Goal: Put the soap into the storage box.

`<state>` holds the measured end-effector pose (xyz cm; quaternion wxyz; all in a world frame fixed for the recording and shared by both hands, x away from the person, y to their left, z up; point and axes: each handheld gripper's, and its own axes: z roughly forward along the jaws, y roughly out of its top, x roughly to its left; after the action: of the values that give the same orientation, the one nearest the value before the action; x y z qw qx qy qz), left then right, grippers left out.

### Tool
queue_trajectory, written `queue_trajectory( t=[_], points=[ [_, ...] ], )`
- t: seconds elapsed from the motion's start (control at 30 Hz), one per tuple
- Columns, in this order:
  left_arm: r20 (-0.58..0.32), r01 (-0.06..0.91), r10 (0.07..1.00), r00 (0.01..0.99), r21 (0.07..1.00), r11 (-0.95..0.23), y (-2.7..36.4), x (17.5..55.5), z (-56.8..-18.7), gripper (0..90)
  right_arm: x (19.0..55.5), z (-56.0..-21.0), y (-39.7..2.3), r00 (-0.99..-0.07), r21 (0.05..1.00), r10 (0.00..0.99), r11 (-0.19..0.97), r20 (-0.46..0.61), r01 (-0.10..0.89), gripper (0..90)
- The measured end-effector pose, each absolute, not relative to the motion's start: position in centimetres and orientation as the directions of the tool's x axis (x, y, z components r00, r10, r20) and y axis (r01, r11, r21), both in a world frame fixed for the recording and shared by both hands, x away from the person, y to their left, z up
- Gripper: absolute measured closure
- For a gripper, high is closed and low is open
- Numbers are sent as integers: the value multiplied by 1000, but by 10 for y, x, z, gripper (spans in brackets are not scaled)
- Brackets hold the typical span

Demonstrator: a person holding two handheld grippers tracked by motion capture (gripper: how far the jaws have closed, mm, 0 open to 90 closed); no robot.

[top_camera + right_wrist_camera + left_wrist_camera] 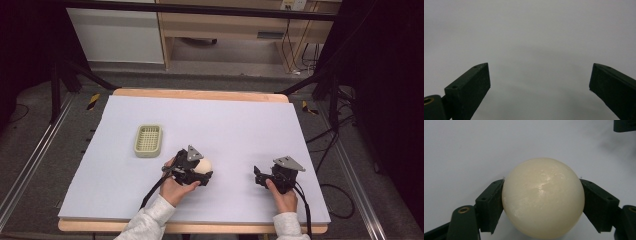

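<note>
done: left gripper (pixel 543 202) clamps the cream round glossy ball (pixel 543 197), centre frame | left: placing in pale green plastic basket (pixel 148 140), centre-left | right gripper (pixel 540 82): open, empty

cream ball (pixel 543 198) bottom cut off by frame edge, mostly hidden behind left tool (pixel 200 176) in high view
</note>
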<state>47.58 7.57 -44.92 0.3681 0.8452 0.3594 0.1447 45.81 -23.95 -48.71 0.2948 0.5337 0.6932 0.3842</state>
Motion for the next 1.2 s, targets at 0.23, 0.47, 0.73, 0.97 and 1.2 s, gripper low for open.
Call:
queue_trajectory(
  t=[0.23, 0.47, 0.73, 0.97, 1.2],
  points=[
    [-5, 500, 721, 693, 725, -475, 88, 476, -444, 243, 458, -487, -240, -256, 847, 967, 133, 4, 514, 38],
    [8, 496, 731, 682, 730, -471, 100, 476, -436, 242, 458, -487, -240, -254, 848, 967, 131, 5, 514, 38],
    [16, 489, 739, 673, 741, -461, 119, 476, -426, 242, 459, -487, -240, -255, 847, 967, 130, 6, 515, 37],
    [4, 496, 753, 658, 750, -437, 136, 478, -423, 243, 459, -487, -240, -255, 847, 967, 131, 5, 514, 38],
    [5, 515, 778, 628, 747, -421, 154, 483, -425, 243, 459, -487, -240, -254, 846, 967, 132, 4, 516, 38]
  ],
)
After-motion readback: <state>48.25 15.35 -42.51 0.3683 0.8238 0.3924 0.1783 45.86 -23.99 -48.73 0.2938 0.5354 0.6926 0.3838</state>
